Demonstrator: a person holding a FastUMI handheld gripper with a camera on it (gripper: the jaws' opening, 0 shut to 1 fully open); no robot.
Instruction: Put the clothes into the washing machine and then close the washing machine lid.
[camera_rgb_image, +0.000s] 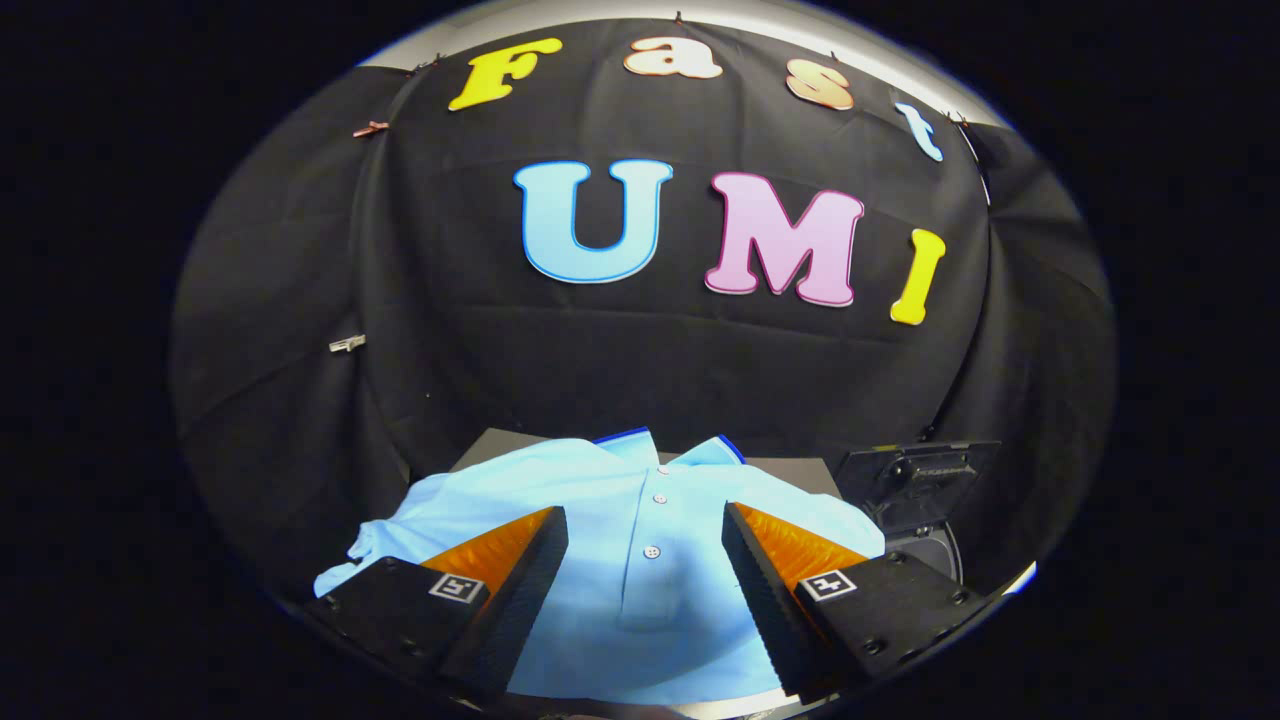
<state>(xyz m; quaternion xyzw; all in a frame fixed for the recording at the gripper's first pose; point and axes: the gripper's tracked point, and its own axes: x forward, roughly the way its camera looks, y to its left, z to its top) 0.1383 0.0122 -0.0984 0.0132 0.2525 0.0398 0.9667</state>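
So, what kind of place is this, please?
Probably a staged recording booth, not a home: black cloth wall behind, a light blue shirt spread on a small table, under the open jaws of the gripper.

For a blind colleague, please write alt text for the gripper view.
A light blue button-up polo shirt lies spread on a dark table, under the open tongs. A dark washing machine with raised lid stands beside the shirt.

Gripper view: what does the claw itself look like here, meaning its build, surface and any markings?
The claw has two wedge-shaped fingers that taper forward. Their inner faces are finely ribbed. Each finger sits on a blocky mount with screw heads, and each mount carries a small square black-and-white marker tag. No cables or sleeves are visible.
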